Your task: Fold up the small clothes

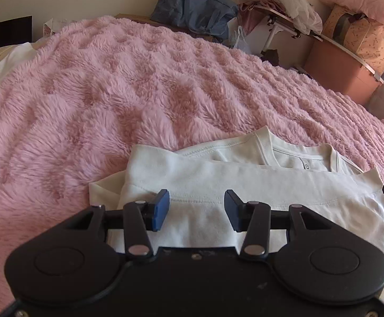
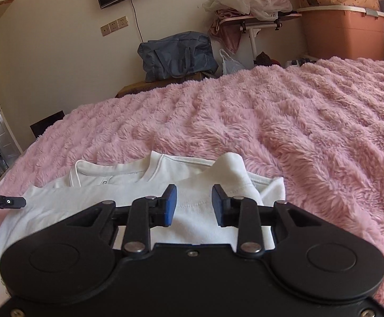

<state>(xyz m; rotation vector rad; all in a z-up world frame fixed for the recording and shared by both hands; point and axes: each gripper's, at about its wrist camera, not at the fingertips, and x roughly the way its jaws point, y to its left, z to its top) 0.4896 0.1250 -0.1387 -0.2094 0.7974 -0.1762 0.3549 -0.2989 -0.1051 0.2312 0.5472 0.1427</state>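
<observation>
On fluffy pink blanket (image 1: 112, 79) lies a smooth white shirt (image 1: 218, 179); both tools spread, left (image 1: 196, 209), right (image 2: 194, 204).

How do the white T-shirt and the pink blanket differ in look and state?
The white T-shirt is smooth and thin, while the pink blanket is fluffy and ridged. The T-shirt is partly folded on itself; the blanket is spread wide. The T-shirt lies on top, the blanket beneath it. Both are soft fabric.

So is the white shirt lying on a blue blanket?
No, the white shirt lies on a fluffy pink blanket that covers the bed.
</observation>
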